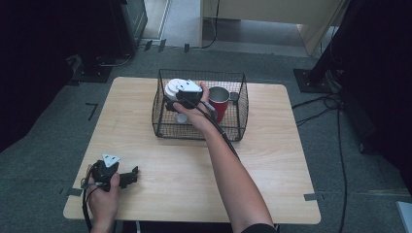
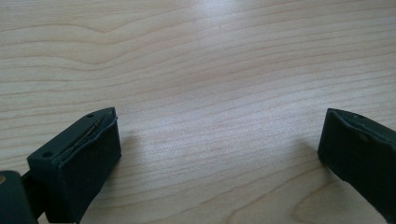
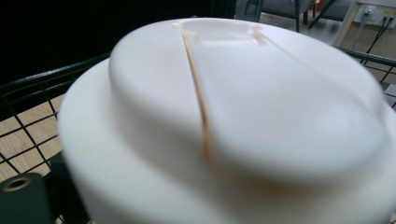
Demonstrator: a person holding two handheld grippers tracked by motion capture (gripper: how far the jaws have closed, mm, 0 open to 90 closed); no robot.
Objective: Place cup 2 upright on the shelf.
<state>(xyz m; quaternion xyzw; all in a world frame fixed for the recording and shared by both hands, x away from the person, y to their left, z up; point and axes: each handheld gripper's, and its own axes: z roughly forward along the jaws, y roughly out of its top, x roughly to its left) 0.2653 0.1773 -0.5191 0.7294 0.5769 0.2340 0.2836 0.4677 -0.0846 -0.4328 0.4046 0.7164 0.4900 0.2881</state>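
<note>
A black wire basket (image 1: pixel 239 127) stands at the back middle of the wooden table (image 1: pixel 194 170). Inside it my right gripper (image 1: pixel 172 103) is at a white lidded cup (image 1: pixel 171 89), near the basket's left wall. In the right gripper view the cup's white domed lid (image 3: pixel 233 116) is very close and blurred, and it hides the jaws, so I cannot tell whether they press on it. A red cup (image 1: pixel 219 104) stands upright beside the hand. My left gripper (image 1: pixel 133 175) lies near the front left corner; its jaws (image 2: pixel 219 149) stand wide apart over bare wood.
The basket's wire wall (image 3: pixel 28 121) runs behind the white lid. Beyond the table are grey floor, cables (image 1: pixel 335 116) at the right, and dark stands at the back. Bare wood lies between the basket and the front edge.
</note>
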